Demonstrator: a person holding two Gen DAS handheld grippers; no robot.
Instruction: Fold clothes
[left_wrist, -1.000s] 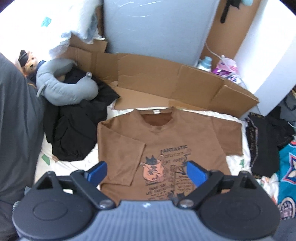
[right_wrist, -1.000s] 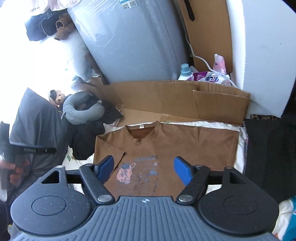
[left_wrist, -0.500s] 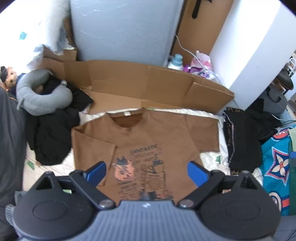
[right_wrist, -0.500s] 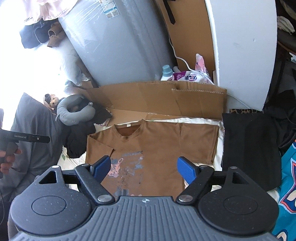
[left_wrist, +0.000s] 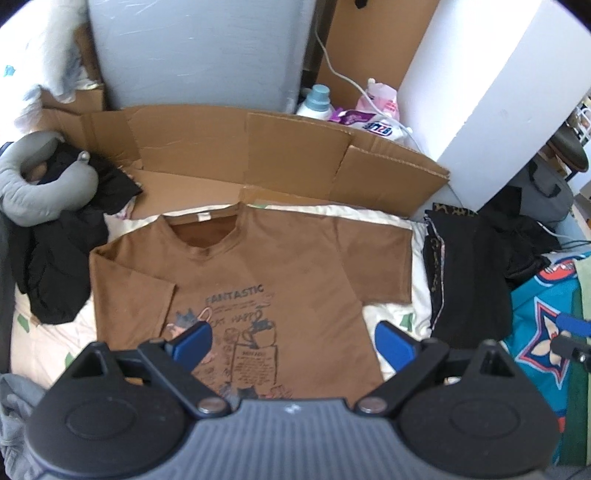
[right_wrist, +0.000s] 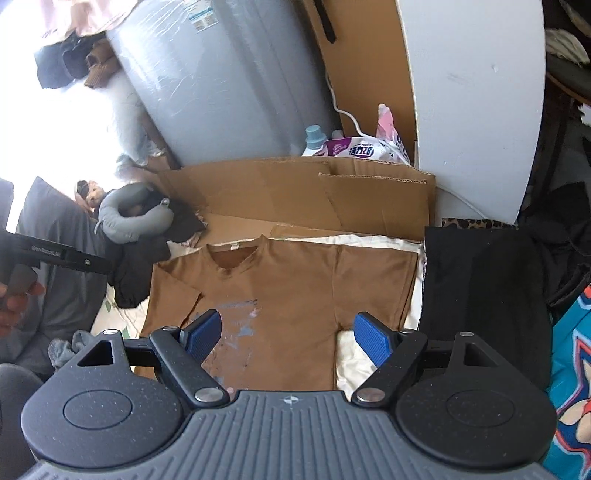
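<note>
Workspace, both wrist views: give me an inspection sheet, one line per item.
Surface: cream bedding, flattened cardboard propped along its far edge.
Job's things: brown T-shirt lies flat, print side up, one sleeve already folded in over the chest, the other spread out.
Clutter: grey neck pillow on a black garment heap; black folded clothes on the opposite side; detergent bottle and a refill pouch behind the cardboard.
Grippers: left gripper and right gripper both open, above the shirt, holding nothing.
Cables: white cord running down behind the cardboard.
Surroundings: grey wrapped panel, white wall.
</note>
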